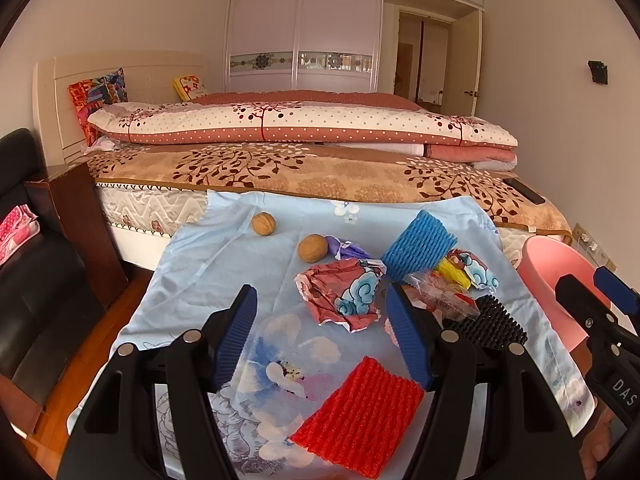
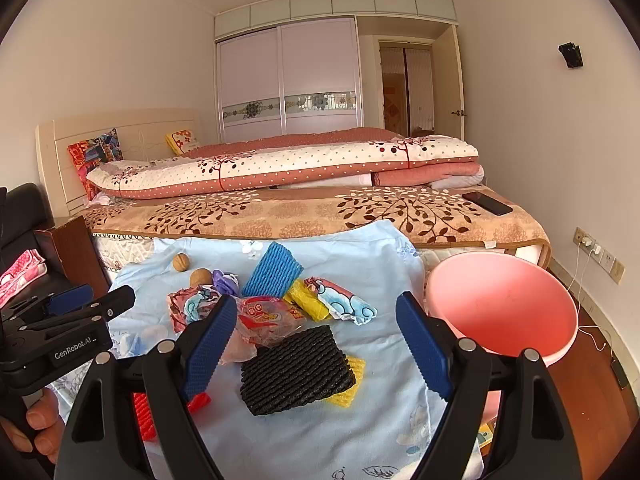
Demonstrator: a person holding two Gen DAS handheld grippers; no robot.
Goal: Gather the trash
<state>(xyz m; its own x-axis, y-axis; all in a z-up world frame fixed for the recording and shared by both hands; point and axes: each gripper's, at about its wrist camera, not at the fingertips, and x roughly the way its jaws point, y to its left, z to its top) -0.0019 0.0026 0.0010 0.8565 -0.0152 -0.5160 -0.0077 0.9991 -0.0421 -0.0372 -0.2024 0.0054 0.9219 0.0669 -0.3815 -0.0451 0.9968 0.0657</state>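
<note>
Trash lies on a light blue cloth: a red foam net, a black foam net on a yellow one, a blue foam net, crumpled red-blue wrappers, a clear snack bag, a yellow wrapper and a purple scrap. My left gripper is open and empty above the cloth, just short of the crumpled wrapper. My right gripper is open and empty, above the black net. A pink basin stands to the right.
Two walnuts lie at the far side of the cloth. A bed with folded quilts runs behind, with a phone on it. A black chair and a dark wooden nightstand stand to the left.
</note>
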